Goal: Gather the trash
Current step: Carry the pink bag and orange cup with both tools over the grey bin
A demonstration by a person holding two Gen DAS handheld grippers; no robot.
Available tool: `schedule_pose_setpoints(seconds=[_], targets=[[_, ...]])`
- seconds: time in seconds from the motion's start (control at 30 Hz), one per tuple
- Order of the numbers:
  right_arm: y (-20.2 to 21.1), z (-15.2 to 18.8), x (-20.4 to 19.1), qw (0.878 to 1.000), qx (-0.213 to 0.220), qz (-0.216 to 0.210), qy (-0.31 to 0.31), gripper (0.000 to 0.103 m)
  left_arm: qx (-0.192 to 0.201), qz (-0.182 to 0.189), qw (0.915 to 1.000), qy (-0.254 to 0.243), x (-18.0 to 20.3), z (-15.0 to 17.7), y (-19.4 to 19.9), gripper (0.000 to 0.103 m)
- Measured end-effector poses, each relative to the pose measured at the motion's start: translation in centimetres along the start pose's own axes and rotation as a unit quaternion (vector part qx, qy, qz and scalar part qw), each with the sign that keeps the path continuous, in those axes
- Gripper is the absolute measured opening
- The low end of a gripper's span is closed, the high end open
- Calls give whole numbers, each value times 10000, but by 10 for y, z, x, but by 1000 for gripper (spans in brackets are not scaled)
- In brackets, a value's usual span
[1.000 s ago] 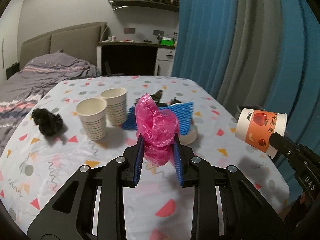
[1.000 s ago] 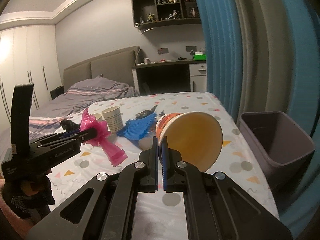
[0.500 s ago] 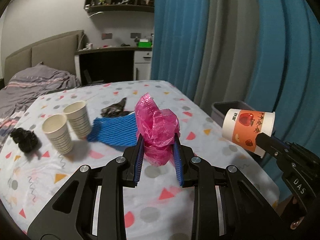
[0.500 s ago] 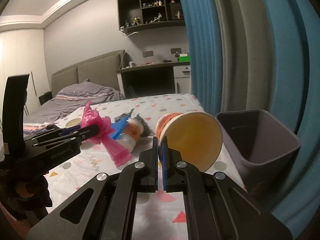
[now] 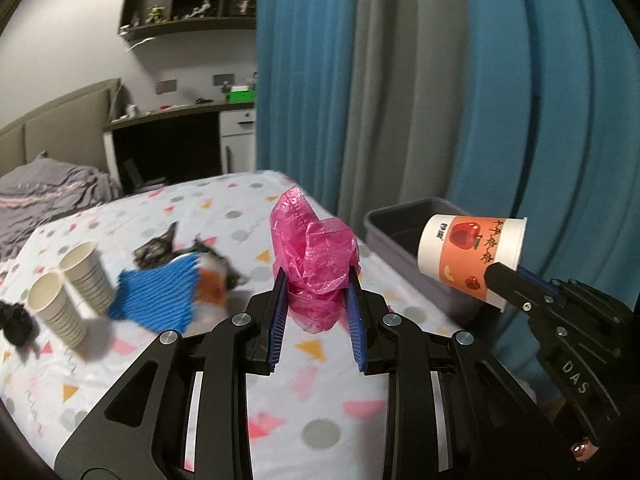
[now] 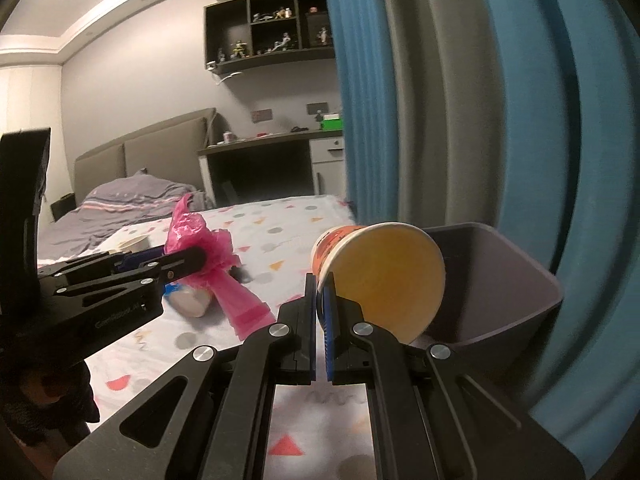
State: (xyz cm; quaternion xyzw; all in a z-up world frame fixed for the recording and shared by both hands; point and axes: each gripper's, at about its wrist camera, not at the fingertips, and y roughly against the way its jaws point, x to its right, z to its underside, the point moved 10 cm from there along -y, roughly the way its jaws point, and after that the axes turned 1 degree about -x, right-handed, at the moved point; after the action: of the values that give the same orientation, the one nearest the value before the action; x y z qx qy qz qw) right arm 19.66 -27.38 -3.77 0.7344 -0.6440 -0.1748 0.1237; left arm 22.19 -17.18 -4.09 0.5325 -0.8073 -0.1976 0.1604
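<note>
Blurred blue mesh (image 5: 156, 296), orange cup underneath partly hidden, ID unclear.

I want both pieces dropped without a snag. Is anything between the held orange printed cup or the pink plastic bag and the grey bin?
Nothing visible blocks either. The right gripper pinches the orange printed paper cup by its rim beside the open grey plastic bin; the left gripper holds the crumpled pink plastic bag above the patterned tablecloth, short of the bin.
</note>
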Motion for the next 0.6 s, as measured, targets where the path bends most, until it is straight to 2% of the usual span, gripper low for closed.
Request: schedule_pose_setpoints(seconds=[0.4, 0.6], targets=[[-8, -11, 86, 9961, 124, 837, -252, 4, 190, 777, 9965, -262, 86, -45, -64, 27], [-19, -10, 116, 9934, 92, 1068, -409, 4, 18, 1013, 9946, -226, 115, -46, -107, 27]])
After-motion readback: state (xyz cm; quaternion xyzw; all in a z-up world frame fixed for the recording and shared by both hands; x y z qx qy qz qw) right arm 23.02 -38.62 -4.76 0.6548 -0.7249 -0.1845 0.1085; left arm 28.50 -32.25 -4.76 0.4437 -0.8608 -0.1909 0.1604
